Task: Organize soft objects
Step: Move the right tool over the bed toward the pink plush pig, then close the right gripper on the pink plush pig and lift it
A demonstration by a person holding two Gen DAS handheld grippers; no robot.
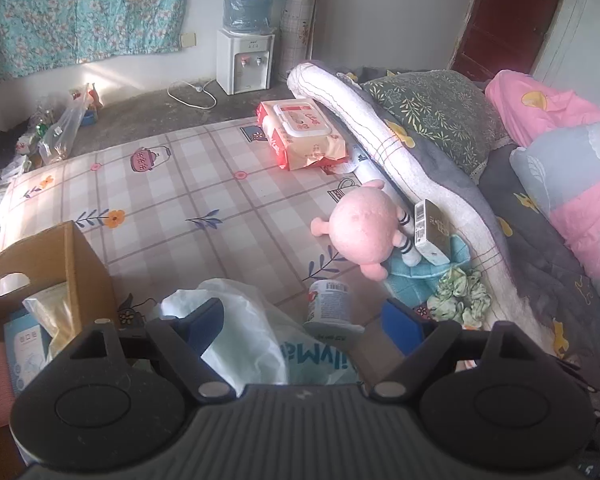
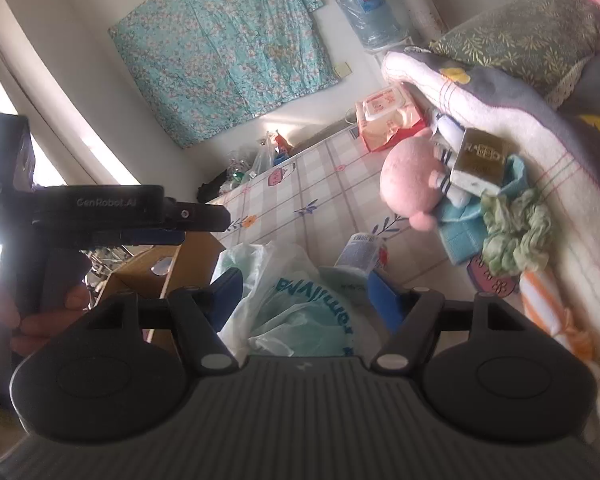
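A pink plush toy [image 1: 362,226] lay on the checked mat [image 1: 160,200], close against the folded blanket [image 1: 412,152] at the edge of the bedding. A small boxed item [image 1: 430,232] leaned on the toy's striped leg, and a blue cloth [image 1: 416,276] was spread beneath them. Just beside the cloth sat a crumpled green fabric piece [image 1: 460,296]. A white cup [image 1: 328,304] stood on the mat near the toy, and a pale plastic bag [image 1: 240,332] with blue lettering lay in front of it.

The left gripper [image 1: 304,320] hung over the bag with its blue-padded fingers spread wide, the bag and cup showing between them; the pads pressed on nothing. The right gripper [image 2: 308,300] was likewise spread above the same bag, nothing pinched. In the right wrist view the left gripper appeared at the left edge, held by a hand [image 2: 28,312].

A cardboard box [image 1: 48,264] stood at the left with packets inside it. Farther off, a pack of wipes [image 1: 304,132] lay on the mat near the blanket. A water dispenser [image 1: 246,36] stood by the wall, beside a hanging floral cloth [image 1: 84,12].
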